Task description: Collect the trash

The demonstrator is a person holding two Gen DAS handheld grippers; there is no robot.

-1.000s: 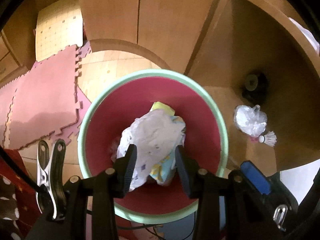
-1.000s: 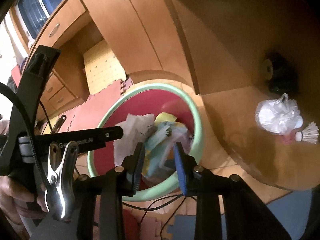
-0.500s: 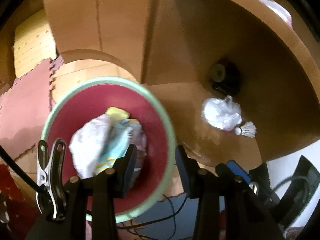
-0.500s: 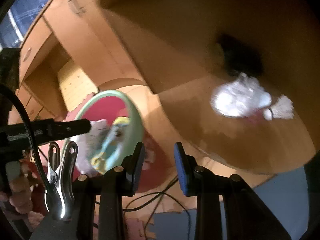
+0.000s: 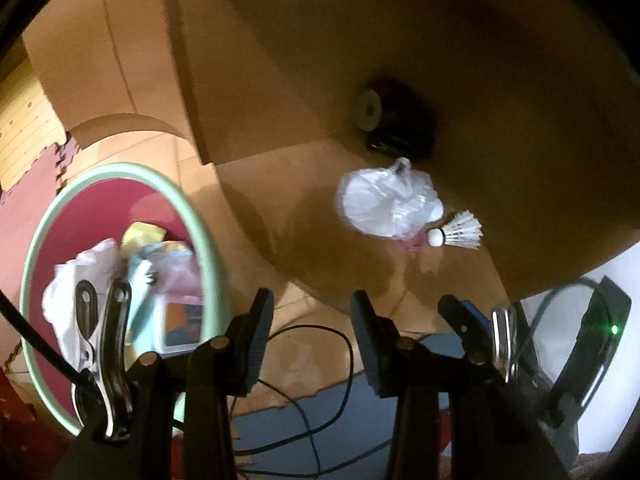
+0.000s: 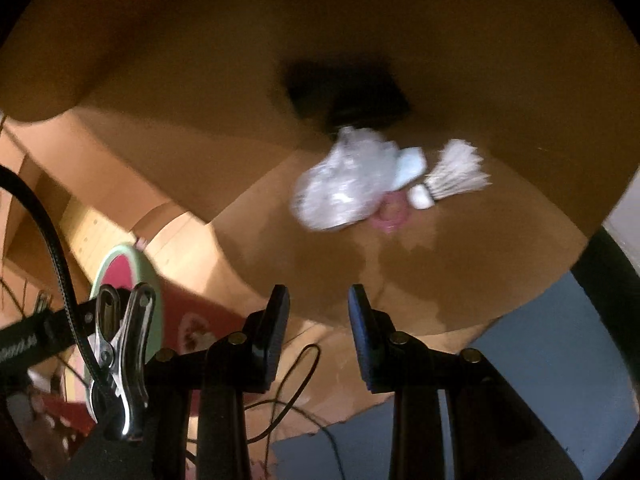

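Observation:
A crumpled clear plastic bag [image 5: 390, 206] lies on the wooden floor under a desk, with a white shuttlecock [image 5: 458, 232] touching its right side; both show blurred in the right wrist view, the bag [image 6: 344, 186] and the shuttlecock [image 6: 452, 176]. A red bin with a green rim [image 5: 200, 236] at the left holds crumpled paper and wrappers [image 5: 132, 276]. My left gripper [image 5: 310, 320] is open and empty, right of the bin. My right gripper [image 6: 318, 316] is open and empty, short of the bag.
A black round object [image 5: 394, 124] sits behind the bag against the desk wall. Black cables [image 5: 316, 384] trail on the floor below the grippers, beside a blue mat [image 6: 532, 360]. Foam puzzle mats [image 5: 24, 184] lie at the far left. The other gripper [image 5: 496, 332] shows at lower right.
Both grippers have swung right, away from above the bin toward the plastic bag and shuttlecock. The bin has slid to the left of both views. Both stay open and empty.

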